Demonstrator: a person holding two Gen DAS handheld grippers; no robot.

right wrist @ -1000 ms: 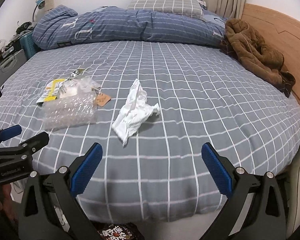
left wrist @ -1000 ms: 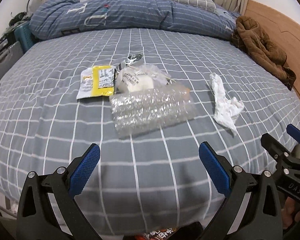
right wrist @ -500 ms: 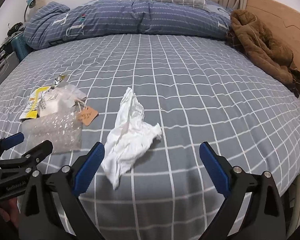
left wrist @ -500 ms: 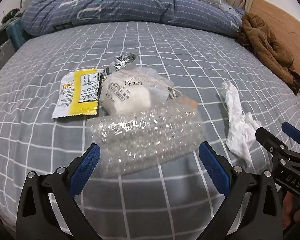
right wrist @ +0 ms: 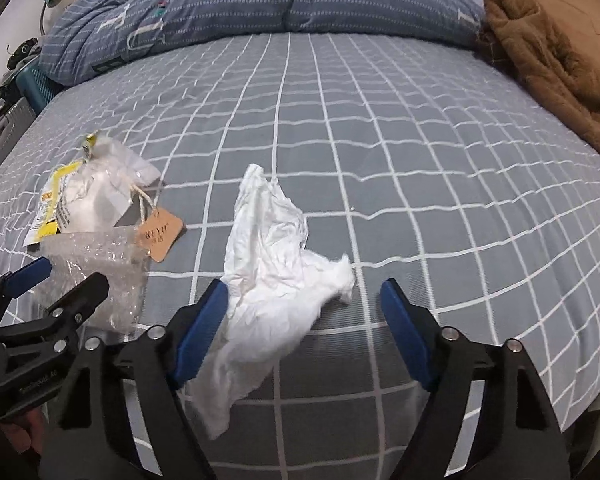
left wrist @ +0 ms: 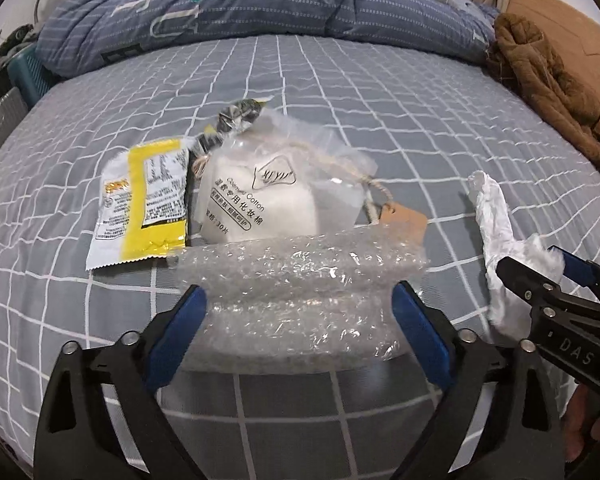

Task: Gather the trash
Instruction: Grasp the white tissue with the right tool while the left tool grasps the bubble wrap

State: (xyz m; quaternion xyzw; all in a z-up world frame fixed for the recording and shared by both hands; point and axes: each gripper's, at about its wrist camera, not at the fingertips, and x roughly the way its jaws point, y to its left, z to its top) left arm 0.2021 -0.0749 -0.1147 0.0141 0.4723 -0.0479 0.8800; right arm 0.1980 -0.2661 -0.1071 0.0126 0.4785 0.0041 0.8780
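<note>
Behind the bubble wrap [left wrist: 300,280], a cotton-pad bag [left wrist: 276,196] sits partly hidden.

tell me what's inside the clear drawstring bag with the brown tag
The clear drawstring bag holds a white stack of cotton pads, seen through the plastic. Its lower edge is hidden behind the bubble wrap sheet.
</note>
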